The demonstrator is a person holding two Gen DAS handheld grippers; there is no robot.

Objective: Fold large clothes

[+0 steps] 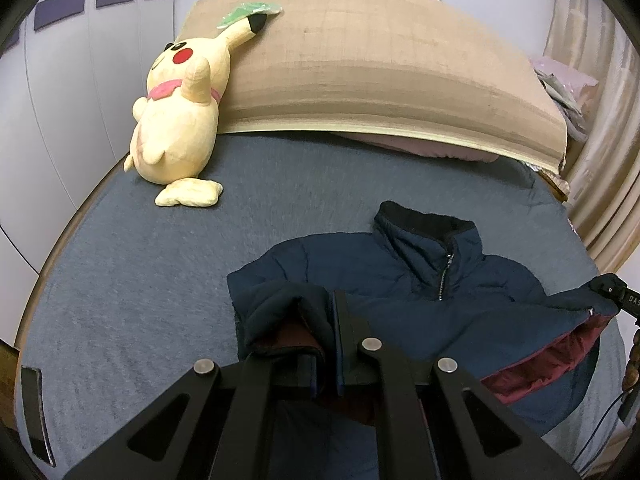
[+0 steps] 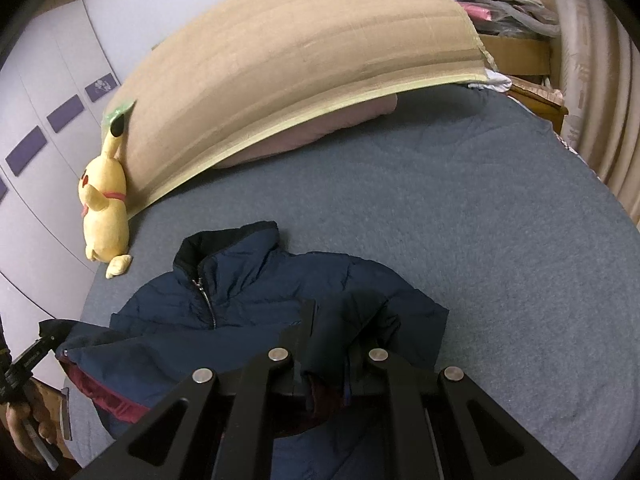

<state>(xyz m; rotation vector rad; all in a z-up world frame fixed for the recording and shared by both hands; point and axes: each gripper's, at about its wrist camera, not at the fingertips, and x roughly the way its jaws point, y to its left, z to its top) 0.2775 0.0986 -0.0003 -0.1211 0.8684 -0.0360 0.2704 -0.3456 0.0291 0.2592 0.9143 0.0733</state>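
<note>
A navy padded jacket (image 1: pixel 404 280) with a dark collar, a zip and a maroon lining lies on the grey bed sheet (image 1: pixel 140 280), collar toward the headboard. My left gripper (image 1: pixel 326 320) is shut on the jacket's left bottom corner, folded cloth bunched between its fingers. My right gripper (image 2: pixel 332 328) is shut on the jacket (image 2: pixel 248 292) at its right bottom corner. Both corners are lifted, so the maroon lining (image 1: pixel 552 364) shows. The right gripper shows at the far right of the left wrist view (image 1: pixel 612 292); the left one shows at the far left of the right wrist view (image 2: pixel 48 334).
A yellow plush toy (image 1: pixel 180 116) leans against a large tan cardboard sheet (image 1: pixel 380 64) at the head of the bed. A pink pillow (image 2: pixel 320 132) lies under the cardboard. Curtains (image 2: pixel 592 80) and piled items stand at the right. White wardrobe doors (image 1: pixel 60 100) are at the left.
</note>
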